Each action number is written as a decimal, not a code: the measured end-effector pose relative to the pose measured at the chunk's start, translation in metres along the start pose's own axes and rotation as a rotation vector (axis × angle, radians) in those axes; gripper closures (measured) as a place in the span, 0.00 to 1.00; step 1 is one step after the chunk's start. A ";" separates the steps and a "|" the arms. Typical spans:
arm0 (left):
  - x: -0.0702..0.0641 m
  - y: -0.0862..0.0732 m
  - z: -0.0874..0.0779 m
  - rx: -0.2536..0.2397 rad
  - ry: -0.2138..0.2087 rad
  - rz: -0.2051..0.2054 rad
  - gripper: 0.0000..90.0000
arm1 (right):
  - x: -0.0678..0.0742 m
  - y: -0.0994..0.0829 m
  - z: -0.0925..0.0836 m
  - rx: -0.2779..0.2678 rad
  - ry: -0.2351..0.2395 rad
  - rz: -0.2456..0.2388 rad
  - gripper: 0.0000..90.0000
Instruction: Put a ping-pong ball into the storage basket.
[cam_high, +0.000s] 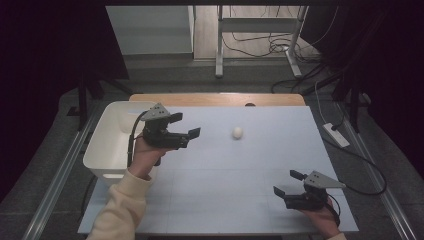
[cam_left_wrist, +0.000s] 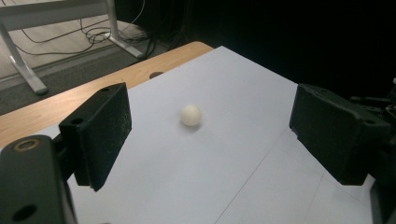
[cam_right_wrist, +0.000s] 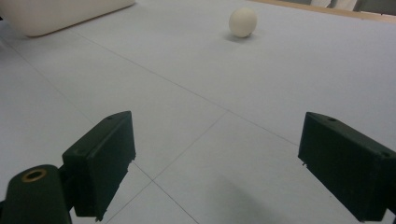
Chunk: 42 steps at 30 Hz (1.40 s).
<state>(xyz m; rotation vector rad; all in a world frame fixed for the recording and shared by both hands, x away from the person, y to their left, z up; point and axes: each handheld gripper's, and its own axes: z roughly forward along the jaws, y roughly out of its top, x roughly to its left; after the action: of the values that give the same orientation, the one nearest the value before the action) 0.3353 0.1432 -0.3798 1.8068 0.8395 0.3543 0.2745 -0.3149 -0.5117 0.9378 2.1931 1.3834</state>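
Ball on the table, both grippers wide open.

The white bin (cam_high: 107, 142) sits at the table's left edge; nothing shows inside it. The left gripper (cam_high: 185, 125) is raised beside the bin, jaws apart, pointed at the ball (cam_high: 237, 132), which lies alone mid-table. The right gripper (cam_high: 287, 183) holds nothing, low at the near right. Pale blue table (cam_high: 225, 185); cables (cam_high: 260, 47) trail over the floor behind.

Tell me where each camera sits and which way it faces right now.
High view: above the near edge, looking forward and down on the table; forearms, left claw, right claw.
Left gripper view: on the left claw, facing the ball.
Right gripper view: on the right claw, low over the table, facing the ball and bin.
All share the ball.
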 end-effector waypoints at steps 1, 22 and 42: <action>-0.001 0.000 0.002 0.003 -0.001 0.002 0.15 | 0.000 0.000 0.000 0.000 0.000 0.000 0.12; -0.006 0.002 0.027 0.045 -0.025 0.021 0.15 | -0.001 0.000 -0.001 -0.006 -0.004 0.013 0.12; -0.023 0.000 0.055 0.108 -0.017 0.070 0.15 | 0.002 0.001 -0.003 -0.013 0.011 -0.010 0.12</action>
<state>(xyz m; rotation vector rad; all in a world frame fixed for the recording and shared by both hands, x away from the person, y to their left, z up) 0.3523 0.0888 -0.3979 1.9411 0.7975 0.3434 0.2710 -0.3154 -0.5095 0.9155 2.1914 1.3998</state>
